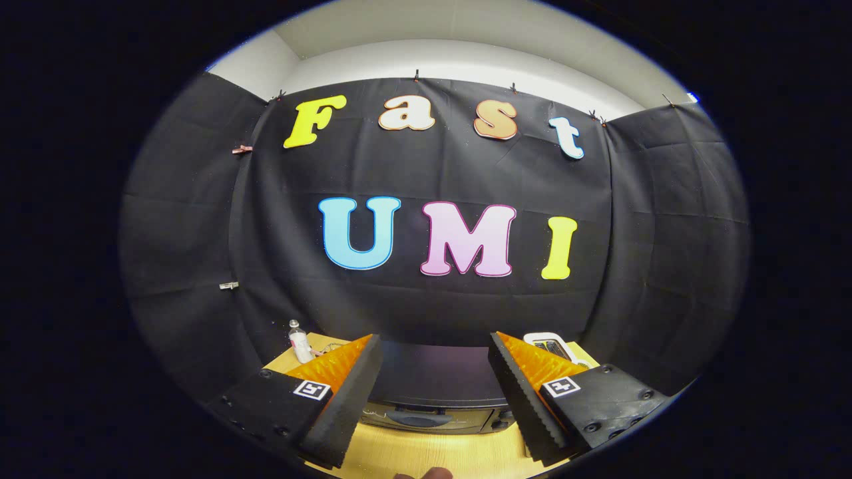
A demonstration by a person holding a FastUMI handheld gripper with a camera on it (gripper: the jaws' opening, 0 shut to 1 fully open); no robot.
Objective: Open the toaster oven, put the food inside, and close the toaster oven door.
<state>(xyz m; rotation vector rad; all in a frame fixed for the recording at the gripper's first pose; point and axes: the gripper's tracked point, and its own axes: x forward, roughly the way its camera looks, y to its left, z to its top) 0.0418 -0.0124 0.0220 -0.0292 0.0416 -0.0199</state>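
Gripper pose: the gripper (pixel 436 392) is held level above the toaster oven (pixel 436 386), pointing toward the black cloth wall (pixel 432 299) behind it, high enough that it looks over the oven's top.
Gripper state: spread wide, with nothing between the fingers (pixel 346 399); neither finger touches anything. The inner faces are ridged black pads, with orange behind them and a small square marker on each finger block.
Toaster oven: it sits on the wooden table (pixel 432 456), low in the gap between the two fingers and just ahead of them. Its dark top is toward the wall. The front, with a dark handle (pixel 416 419), faces the gripper.
Oven door: it looks closed, though little of the front can be seen from here.
Bottle: a small clear bottle (pixel 299 340) stands on the table behind the toaster oven, off its left rear corner, near the wall.
White tray: a white-rimmed item (pixel 556 346) lies behind the toaster oven off its right rear corner; its contents are too small to tell.
Hand: a fingertip (pixel 426 474) peeks in on the near side of the toaster oven, at the table's front edge.
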